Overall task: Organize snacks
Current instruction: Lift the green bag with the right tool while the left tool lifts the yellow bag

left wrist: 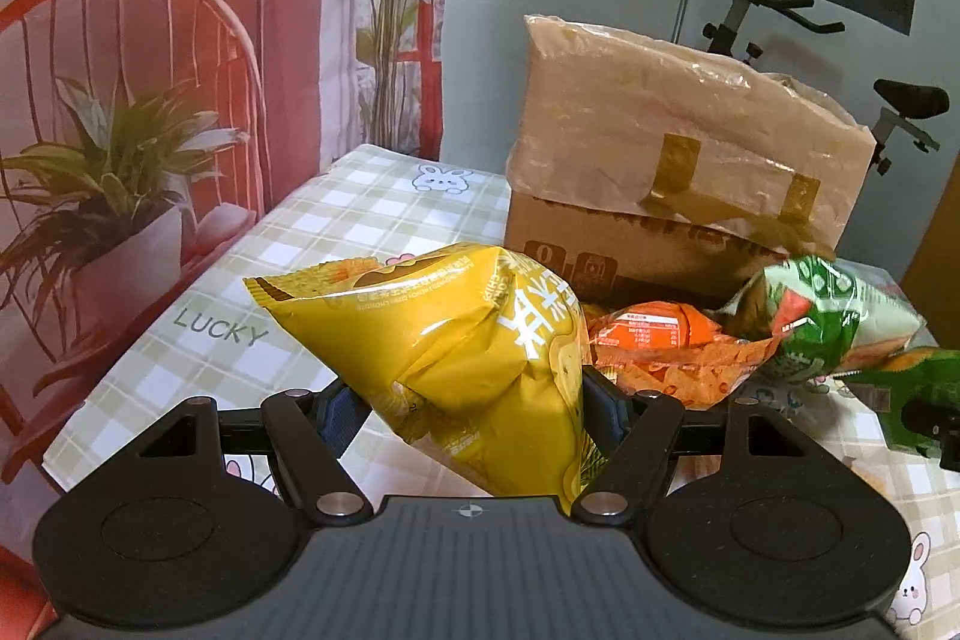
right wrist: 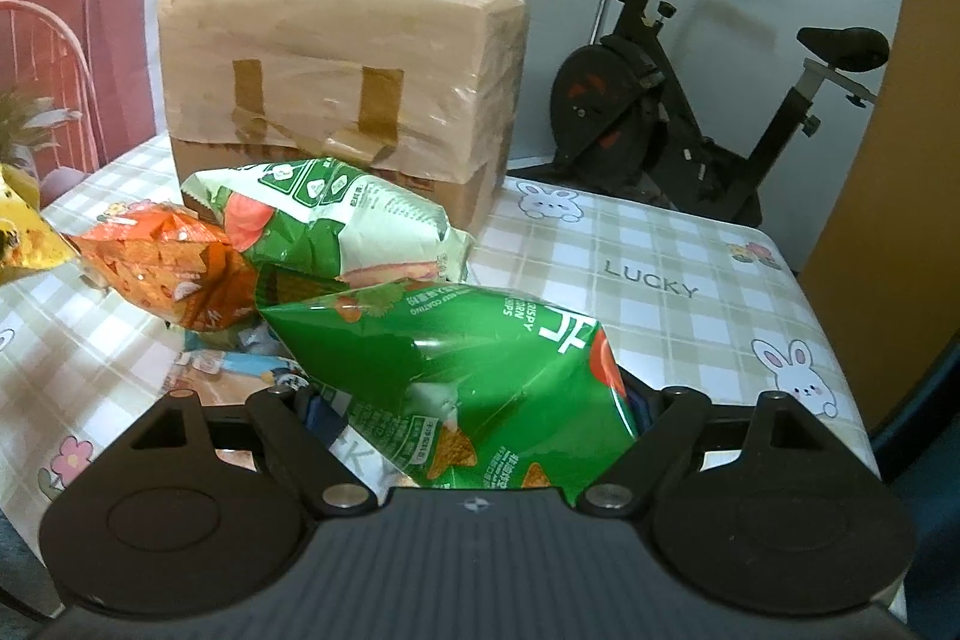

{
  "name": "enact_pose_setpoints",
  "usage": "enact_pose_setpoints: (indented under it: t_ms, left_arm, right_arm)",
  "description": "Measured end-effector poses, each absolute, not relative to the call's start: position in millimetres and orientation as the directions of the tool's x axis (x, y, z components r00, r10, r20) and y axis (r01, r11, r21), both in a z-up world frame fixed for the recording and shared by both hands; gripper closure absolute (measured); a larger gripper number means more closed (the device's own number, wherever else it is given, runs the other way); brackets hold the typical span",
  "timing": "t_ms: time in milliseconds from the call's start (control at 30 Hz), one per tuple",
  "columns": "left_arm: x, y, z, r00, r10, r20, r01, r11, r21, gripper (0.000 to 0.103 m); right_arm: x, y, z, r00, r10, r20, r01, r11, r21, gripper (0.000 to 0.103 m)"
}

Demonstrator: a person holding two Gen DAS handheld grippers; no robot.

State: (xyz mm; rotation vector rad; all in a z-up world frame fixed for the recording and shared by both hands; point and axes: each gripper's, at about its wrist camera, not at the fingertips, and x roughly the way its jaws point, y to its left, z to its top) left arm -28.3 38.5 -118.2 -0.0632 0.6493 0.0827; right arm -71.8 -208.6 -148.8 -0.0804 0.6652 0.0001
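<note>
Far left: wall hanging (left wrist: 150, 100) printed with a red chair and potted plants, behind a table under a checked tablecloth (left wrist: 372, 214) with rabbits and the word LUCKY.

Left gripper (left wrist: 465, 409): jaws clamped on a yellow chip bag (left wrist: 456, 340), pinched at its lower part; the bag is tilted, its upper end leaning left over the cloth.

Just right of it, an orange snack bag (left wrist: 666, 346) lies flat on the table. A pale green-and-white snack bag (right wrist: 336, 226) rests partly on the orange one, up against the cardboard box (right wrist: 336, 82). The box stands at the back of the table, wrapped in clear film, with brown tape strips on its front.

Right gripper (right wrist: 477, 412): jaws clamped on a dark green corn chip bag (right wrist: 456, 358), crumpled where it is squeezed, in front of the pile. Small flat packets (right wrist: 240, 364) lie on the cloth beneath; cannot tell what they are.

Far right, beyond the table: black exercise bike (right wrist: 690, 112) against a pale wall.
</note>
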Motion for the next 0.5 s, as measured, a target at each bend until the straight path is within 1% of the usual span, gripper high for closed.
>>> enact_pose_setpoints:
  t_ms: [133,333,500]
  left_arm:
    - [-31.8,34.5,-115.4,0.807,0.048,-0.588,-0.079,0.996,-0.028,0.028]
    - [-31.2,30.7,-110.9,0.817,0.042,-0.575,-0.071,0.997,-0.027,0.028]
    - [-30.2,30.4,-107.2,0.82,0.031,-0.572,-0.059,0.998,-0.03,0.028]
  right_arm:
    - [-74.1,-212.4,-152.1,0.775,-0.036,-0.631,-0.014,0.997,-0.074,0.018]
    - [-81.0,-212.7,-145.9,0.791,-0.021,-0.612,-0.028,0.997,-0.071,0.018]
    - [-89.4,-213.8,-131.4,0.81,0.008,-0.586,-0.031,0.999,-0.028,0.018]
